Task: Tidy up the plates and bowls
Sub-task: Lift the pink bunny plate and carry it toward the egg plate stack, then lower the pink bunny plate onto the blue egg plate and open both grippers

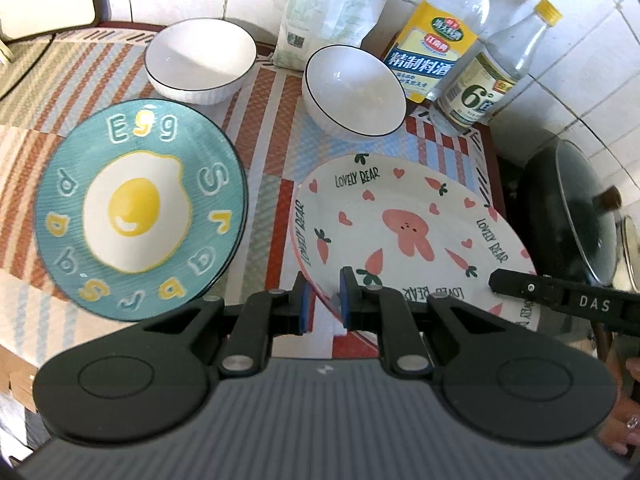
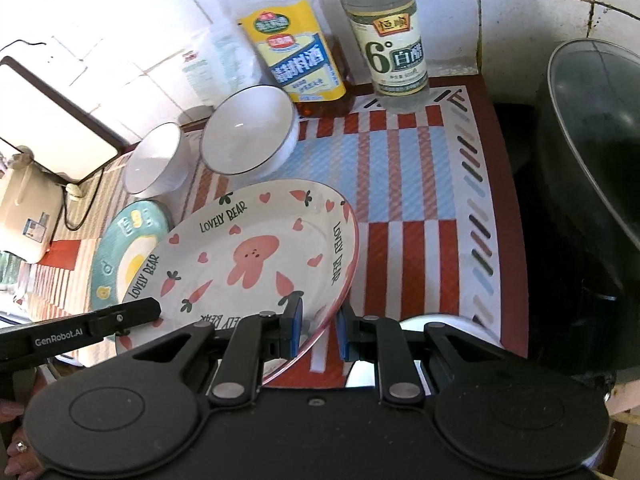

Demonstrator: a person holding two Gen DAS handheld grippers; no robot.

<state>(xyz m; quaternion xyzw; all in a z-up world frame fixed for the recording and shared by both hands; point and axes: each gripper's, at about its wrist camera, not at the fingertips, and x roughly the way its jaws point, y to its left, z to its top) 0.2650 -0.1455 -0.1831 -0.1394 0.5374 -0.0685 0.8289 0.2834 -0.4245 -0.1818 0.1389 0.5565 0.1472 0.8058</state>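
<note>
Both tools at the bear plate, tilted up off the striped mat on the counter: left tool with fingers astride the near-left rim, a gap showing at the pads, not clearly clamped; right tool likewise astride the near-right rim, grip impossible to confirm. Egg plate flat on the mat just left of the bear plate, partly hidden behind it in the right view. Two white bowls upright behind the plates, apart, near the bottles.
</note>
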